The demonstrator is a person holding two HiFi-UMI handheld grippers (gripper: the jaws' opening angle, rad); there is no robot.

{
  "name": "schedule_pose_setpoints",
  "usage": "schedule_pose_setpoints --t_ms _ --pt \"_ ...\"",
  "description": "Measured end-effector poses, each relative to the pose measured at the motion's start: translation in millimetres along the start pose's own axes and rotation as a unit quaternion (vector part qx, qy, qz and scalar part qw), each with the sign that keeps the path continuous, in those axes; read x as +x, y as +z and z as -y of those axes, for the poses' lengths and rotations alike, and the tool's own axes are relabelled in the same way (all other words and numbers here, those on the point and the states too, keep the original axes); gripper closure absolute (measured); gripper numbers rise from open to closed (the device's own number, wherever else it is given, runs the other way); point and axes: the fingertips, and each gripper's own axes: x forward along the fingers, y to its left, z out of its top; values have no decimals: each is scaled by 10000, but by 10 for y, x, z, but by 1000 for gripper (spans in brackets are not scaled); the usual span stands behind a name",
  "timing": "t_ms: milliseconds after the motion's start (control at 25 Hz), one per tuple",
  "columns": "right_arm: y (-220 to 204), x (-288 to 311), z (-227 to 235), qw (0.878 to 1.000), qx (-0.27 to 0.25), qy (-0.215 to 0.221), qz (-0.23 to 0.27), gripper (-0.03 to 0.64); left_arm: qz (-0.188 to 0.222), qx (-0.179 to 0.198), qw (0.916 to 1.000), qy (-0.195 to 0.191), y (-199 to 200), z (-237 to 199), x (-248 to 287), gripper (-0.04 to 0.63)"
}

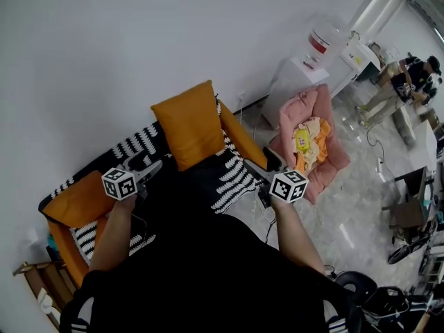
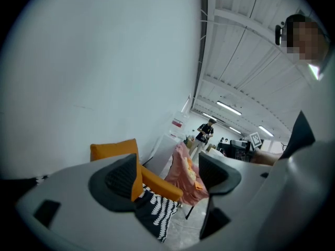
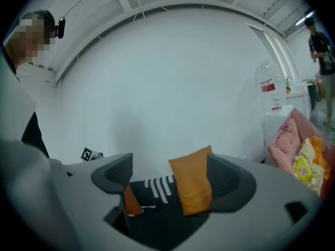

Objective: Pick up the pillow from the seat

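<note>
An orange pillow point(image 1: 189, 123) stands upright on the seat of an armchair point(image 1: 232, 175) with orange arms and a black-and-white patterned cover. My left gripper point(image 1: 151, 169) hovers open over the chair's left side, short of the pillow. My right gripper point(image 1: 266, 161) is open by the right armrest, also clear of the pillow. In the left gripper view the pillow point(image 2: 112, 149) shows behind the left finger point(image 2: 123, 179), with nothing between the jaws. The right gripper view has the pillow point(image 3: 193, 184) ahead between the open fingers point(image 3: 118, 174), some way off.
A pink chair point(image 1: 312, 141) piled with cloth and a yellow toy stands right of the armchair. Behind it is a white cabinet point(image 1: 302, 75) with a water dispenser. People point(image 1: 406, 82) stand at the far right. A wooden shelf point(image 1: 35, 283) sits at lower left.
</note>
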Motion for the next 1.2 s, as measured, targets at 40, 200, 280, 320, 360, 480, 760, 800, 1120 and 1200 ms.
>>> schedule_pose_setpoints --t_ms 40,200,280,320,360,480,760,800,1120,1200 --pt "0 40 -7 10000 13 -2 3 187 -17 -2 10000 -10 0 -33 3 222" --pt "-11 170 -31 10000 51 -12 0 187 -59 21 10000 -17 21 -164 4 222" --pt "-5 234 -37 10000 57 -27 0 187 -55 25 10000 -20 54 -233 2 222" --pt "2 270 -36 10000 58 -40 -1 187 -53 25 10000 -20 72 -270 3 222" --pt "8 307 -36 10000 58 -54 -3 187 -54 24 10000 -20 87 -307 4 222" --pt "-6 405 -61 9999 63 -90 -20 187 -90 35 10000 -18 102 -408 -10 222" --pt "-22 505 -59 9997 112 -196 -28 187 -151 126 9998 30 146 -554 -15 222" --pt "-23 503 -52 9997 107 -207 -32 187 -152 128 9998 61 145 -569 -14 222" --pt "-33 578 31 9995 102 -289 -49 187 -150 60 9998 80 106 -622 19 222" --pt "-47 611 56 9995 117 -271 -77 187 -154 48 9998 104 101 -647 35 222"
